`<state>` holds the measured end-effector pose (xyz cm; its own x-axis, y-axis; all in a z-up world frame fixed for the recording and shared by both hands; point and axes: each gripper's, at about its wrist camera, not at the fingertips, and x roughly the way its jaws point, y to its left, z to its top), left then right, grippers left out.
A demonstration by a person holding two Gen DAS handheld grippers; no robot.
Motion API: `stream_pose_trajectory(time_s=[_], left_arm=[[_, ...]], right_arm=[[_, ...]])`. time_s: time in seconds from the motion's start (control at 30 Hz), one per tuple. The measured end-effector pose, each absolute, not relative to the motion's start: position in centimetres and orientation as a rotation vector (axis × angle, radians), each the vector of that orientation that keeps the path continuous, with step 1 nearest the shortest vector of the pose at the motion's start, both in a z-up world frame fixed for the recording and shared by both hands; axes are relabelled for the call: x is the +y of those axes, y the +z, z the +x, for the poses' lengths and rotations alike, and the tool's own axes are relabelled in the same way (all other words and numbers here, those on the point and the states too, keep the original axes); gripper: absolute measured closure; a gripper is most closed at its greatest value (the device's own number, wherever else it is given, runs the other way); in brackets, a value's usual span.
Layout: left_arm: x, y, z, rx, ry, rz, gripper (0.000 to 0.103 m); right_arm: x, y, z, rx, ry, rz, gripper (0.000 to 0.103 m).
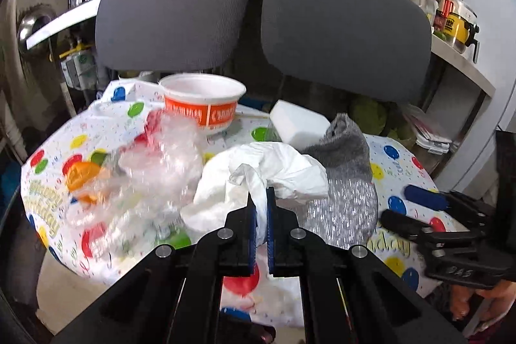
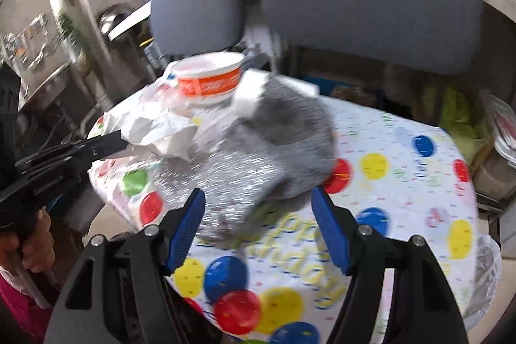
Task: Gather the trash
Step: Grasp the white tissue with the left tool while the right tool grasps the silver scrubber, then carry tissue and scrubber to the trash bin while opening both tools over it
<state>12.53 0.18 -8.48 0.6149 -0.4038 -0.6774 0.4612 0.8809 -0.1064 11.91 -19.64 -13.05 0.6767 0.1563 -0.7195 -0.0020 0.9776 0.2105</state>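
The tabletop point(image 2: 403, 131) wears a white cloth printed with red, blue, yellow and green balloons, tiny confetti flecks and yellow lettering. The bowl point(image 1: 202, 103) is white with an orange band bearing white print. The crumpled tissue point(image 1: 258, 179) is plain white, the sock point(image 1: 345, 182) mottled grey with silvery speckles. Both tools, left point(image 1: 261, 199) and right point(image 2: 258, 199), are black with blue pads. Two chair backs point(image 1: 345, 31) are dark grey.
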Motion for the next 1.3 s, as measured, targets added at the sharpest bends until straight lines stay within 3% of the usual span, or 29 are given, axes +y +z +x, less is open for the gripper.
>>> stream_pose_trajectory(time_s=[0.2, 0.3, 0.37, 0.6, 0.97, 1.3], left_arm=[[0.9, -9.6, 12.2, 0.774, -0.507, 0.068, 0.098], [1.2, -9.8, 12.1, 0.771, -0.506, 0.064, 0.098], [1.5, -9.8, 12.1, 0.768, -0.499, 0.057, 0.098], [2.6, -8.5, 11.7, 0.733, -0.464, 0.055, 0.098], [0.4, -3.8, 7.8, 0.617, -0.562, 0.095, 0.098], [-13.3, -2.4, 2.7, 0.589, -0.978, 0.166, 0.098]], right_arm=[[-16.7, -14.8, 13.8, 0.858, 0.088, 0.092, 0.036], [-16.3, -15.2, 14.1, 0.871, 0.076, 0.062, 0.056], [-16.2, -15.1, 14.0, 0.873, 0.080, 0.067, 0.077], [-16.6, -12.4, 12.3, 0.789, 0.113, 0.111, 0.095], [-19.9, -6.4, 7.4, 0.627, 0.029, 0.135, 0.097], [-30.9, -3.4, -4.3, 0.564, -0.323, 0.217, 0.097]])
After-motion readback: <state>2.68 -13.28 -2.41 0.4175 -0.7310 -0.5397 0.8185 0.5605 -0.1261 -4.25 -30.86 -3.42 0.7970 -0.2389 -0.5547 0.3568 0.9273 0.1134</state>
